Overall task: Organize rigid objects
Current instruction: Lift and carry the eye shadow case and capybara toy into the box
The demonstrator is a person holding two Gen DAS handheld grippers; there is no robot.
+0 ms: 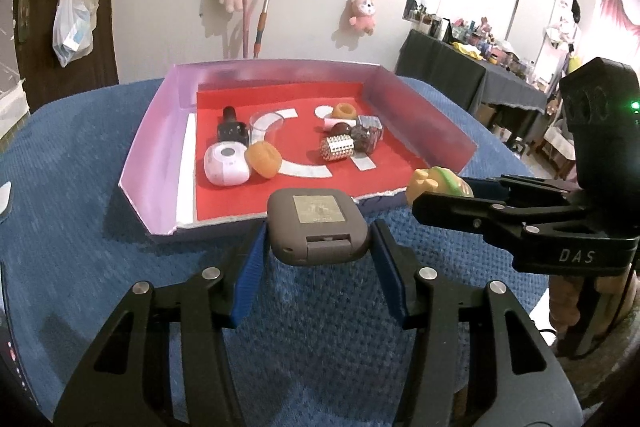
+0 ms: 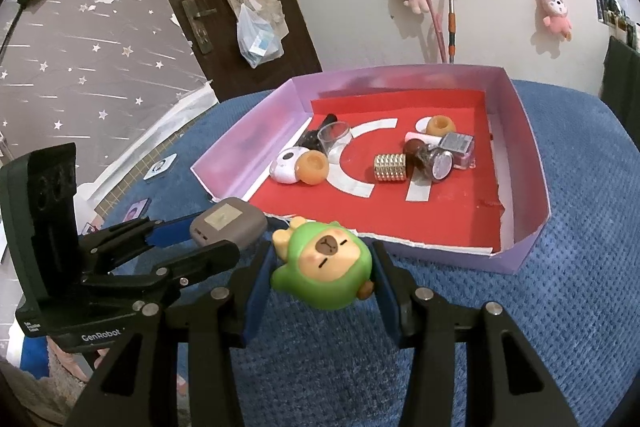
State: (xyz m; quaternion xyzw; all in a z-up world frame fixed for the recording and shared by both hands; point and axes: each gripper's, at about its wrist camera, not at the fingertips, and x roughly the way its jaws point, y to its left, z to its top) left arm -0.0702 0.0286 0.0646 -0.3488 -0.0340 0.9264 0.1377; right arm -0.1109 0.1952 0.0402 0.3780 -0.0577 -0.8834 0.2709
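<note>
Two tongs are both loaded, each just short of the torn near edge of the pink-walled tray point(image 1: 148, 155), above the blue knobbly cloth point(image 1: 80, 267) covering the worktop. The left tongs point(image 1: 319, 255) grip a grey rounded-square case point(image 1: 318, 227) between their blue ribbed pads, its flat top bearing a pale square label and a hinge notch facing the camera. The right tongs point(image 2: 322, 279) pinch a glossy green capybara figure point(image 2: 324, 267), smooth and bulbous, with a tan face and brown snout.

Only the right wrist view shows that face; from the left wrist the figure point(image 1: 440, 183) is a green-and-tan lump poking past the right tongs point(image 1: 440, 195). The right wrist view also catches the grey case point(image 2: 228, 223) from the side in the left tongs point(image 2: 208, 231), just left of the figure, and small cards lying on the cloth farther left.

Inside the tray, on its red liner with white curved markings, lie a white rounded gadget point(image 1: 226, 163) touching an orange ridged cup point(image 1: 262, 159), a clear plastic cup point(image 1: 265, 127) and a black bottle point(image 1: 231, 127) on the left. On the right cluster a studded silver cylinder point(image 1: 338, 147), a dark jar with a mirror lid point(image 2: 436, 163), a clear square box point(image 2: 458, 147) and a second orange cup point(image 1: 345, 111).
</note>
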